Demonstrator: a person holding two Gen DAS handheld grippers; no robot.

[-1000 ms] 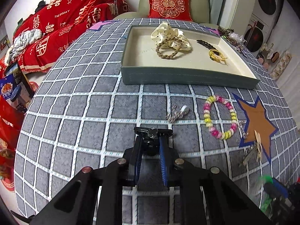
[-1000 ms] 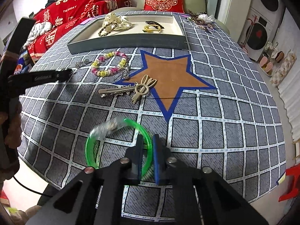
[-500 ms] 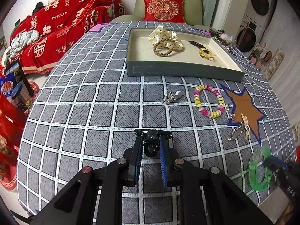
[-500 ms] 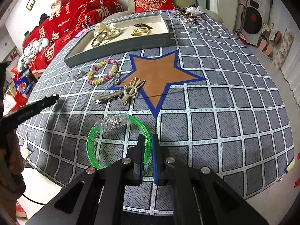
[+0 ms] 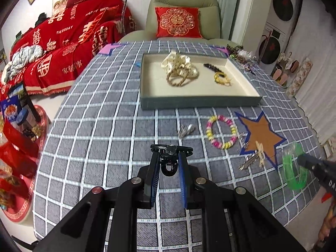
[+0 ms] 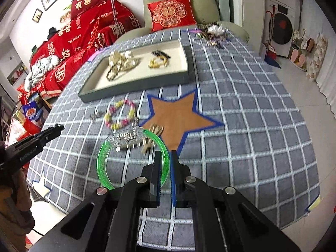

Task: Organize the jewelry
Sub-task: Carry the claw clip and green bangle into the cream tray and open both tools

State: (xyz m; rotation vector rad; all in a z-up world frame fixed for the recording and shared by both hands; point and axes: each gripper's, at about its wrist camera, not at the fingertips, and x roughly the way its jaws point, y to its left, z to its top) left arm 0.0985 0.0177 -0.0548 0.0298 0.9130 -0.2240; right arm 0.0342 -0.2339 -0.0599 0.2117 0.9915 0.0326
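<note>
1. Above the near part of the table [image 5: 88, 126], left claw [image 5: 169, 166] clamped on a black hair clip [image 5: 171, 157]; clip sits between the blue pads, its curved top sticking out past the fingertips
2. Right claw [image 6: 166, 163] closed on a green bangle [image 6: 105, 168], gripping its right side; the bangle's clear plastic block [image 6: 126, 136] is at the top, and the ring stands off the cloth
3. Left-wrist view shows the same green bangle [image 5: 294, 172] at the table's right edge, held by the right claw [image 5: 302, 160]
4. Grey tray [image 5: 199, 103] toward the far edge of the table, cream inside; it holds a cream dotted scrunchie [image 5: 180, 65], a brown braided ring [image 5: 175, 79], a dark clip [image 5: 212, 67] and a yellow band [image 5: 221, 76]
5. Between tray and claws, on the grid cloth: pink-and-yellow bead bracelet [image 5: 221, 131], a small silver piece [image 5: 185, 130] to its left
6. Brown star patch [image 5: 260, 132] right of the bracelet; beige clip [image 5: 260, 149] and silver clip [image 5: 250, 159] lie at its near-left edge
7. Tangle of loose jewelry [image 6: 212, 31] at the far right corner of the table, outside the tray
</note>
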